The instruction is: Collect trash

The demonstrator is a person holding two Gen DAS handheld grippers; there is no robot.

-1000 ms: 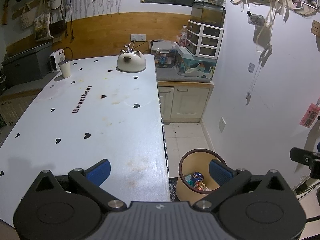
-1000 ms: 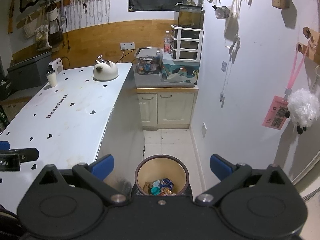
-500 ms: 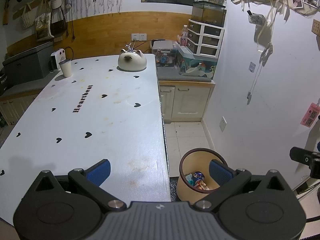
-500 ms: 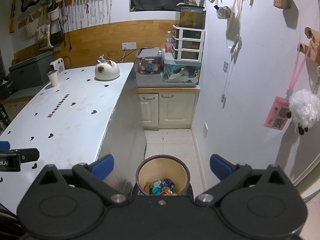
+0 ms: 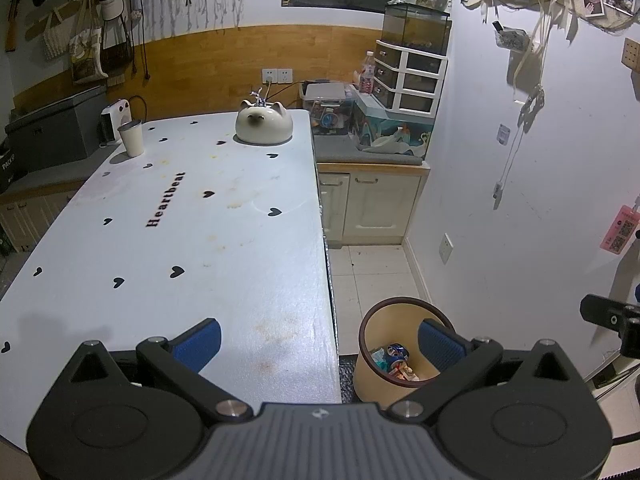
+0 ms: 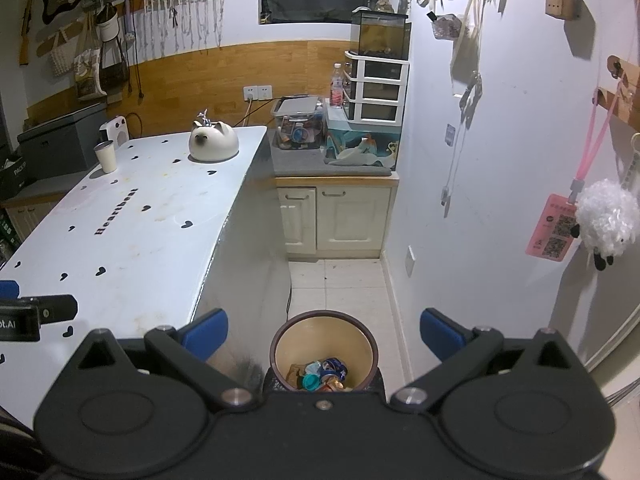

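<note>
Here's the waste bin [image 6: 323,354], low centre in the right wrist view, standing on the tiled floor [image 6: 352,284] just beside the table's end, and there's trash [image 6: 322,374] piled in its bottom: crumpled wrappers, something teal, something blue. In the left wrist view the same bin [image 5: 394,344] sits lower right of centre, its dark rim partly behind a blue pad. The right gripper [image 6: 323,334] hangs right above the bin, jaws spread wide, nothing between them. The left gripper [image 5: 318,342] is released too, wide apart and empty, one pad over the table edge, the other over the bin. Moving outward: the white table [image 5: 168,248], dotted with black hearts and the word "Heartbeat", fills the left half of the frame, stained here and there. At its far end, upper centre, a cat-shaped ceramic pot [image 5: 263,123]; well apart to the left, a paper cup [image 5: 131,138]. Beyond, a cream cabinet [image 6: 338,216] against the back wall.
</note>
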